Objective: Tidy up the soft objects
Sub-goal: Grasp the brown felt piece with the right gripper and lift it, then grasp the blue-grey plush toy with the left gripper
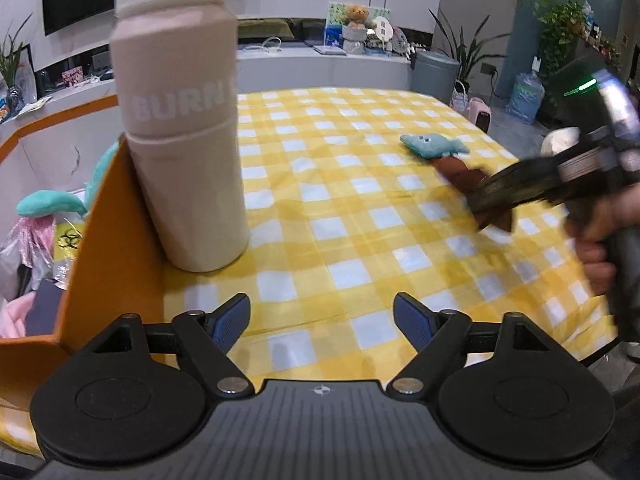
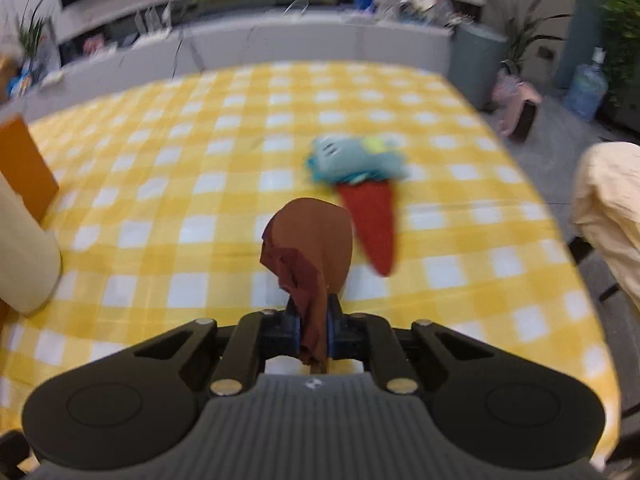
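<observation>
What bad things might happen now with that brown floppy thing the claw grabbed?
1. The right gripper pinches only one edge of the brown cloth piece, jaws shut on it; the thin fabric could slip out.
2. The tall pink bottle stands beside the orange box; a swing toward the box might knock it over.
3. The red cone piece lies close by the blue plush toy and could get dragged.

Even indoor light fills both views, bright enough to show colours plainly, and throws only soft, faint shadows on the checked tablecloth. The left wrist view is mostly sharp, though the right gripper near the table's right edge is smeared by motion. The whole right wrist view is blurred; the blue plush toy is soft, with streaked edges. Fisheye distortion bows the table's far edge and bends the room at the corners.
</observation>
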Tool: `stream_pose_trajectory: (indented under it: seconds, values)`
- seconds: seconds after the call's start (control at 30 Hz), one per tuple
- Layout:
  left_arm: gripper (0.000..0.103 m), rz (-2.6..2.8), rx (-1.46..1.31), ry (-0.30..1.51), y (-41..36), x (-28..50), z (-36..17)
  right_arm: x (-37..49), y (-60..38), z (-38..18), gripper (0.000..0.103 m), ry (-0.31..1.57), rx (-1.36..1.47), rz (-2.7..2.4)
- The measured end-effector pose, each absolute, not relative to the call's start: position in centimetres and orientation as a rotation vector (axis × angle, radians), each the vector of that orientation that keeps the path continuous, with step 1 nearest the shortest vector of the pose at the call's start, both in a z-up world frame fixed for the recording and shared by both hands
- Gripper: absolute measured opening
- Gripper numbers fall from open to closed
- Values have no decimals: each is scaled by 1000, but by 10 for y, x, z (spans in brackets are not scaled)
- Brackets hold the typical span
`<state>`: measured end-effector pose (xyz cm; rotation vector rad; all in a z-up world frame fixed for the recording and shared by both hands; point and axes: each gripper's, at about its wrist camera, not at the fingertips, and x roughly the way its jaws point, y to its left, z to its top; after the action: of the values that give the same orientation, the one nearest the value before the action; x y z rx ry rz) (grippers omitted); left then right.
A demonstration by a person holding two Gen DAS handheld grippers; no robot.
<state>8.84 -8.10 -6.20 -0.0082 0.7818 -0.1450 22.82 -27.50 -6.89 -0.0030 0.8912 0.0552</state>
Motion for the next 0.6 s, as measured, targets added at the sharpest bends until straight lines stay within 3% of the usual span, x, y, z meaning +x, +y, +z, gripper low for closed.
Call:
stream_pose_trajectory:
  seconds: [0.6]
  values:
    - [93, -190, 21, 804, -146, 178, -69, 203, -310, -57, 9, 938, -74, -37]
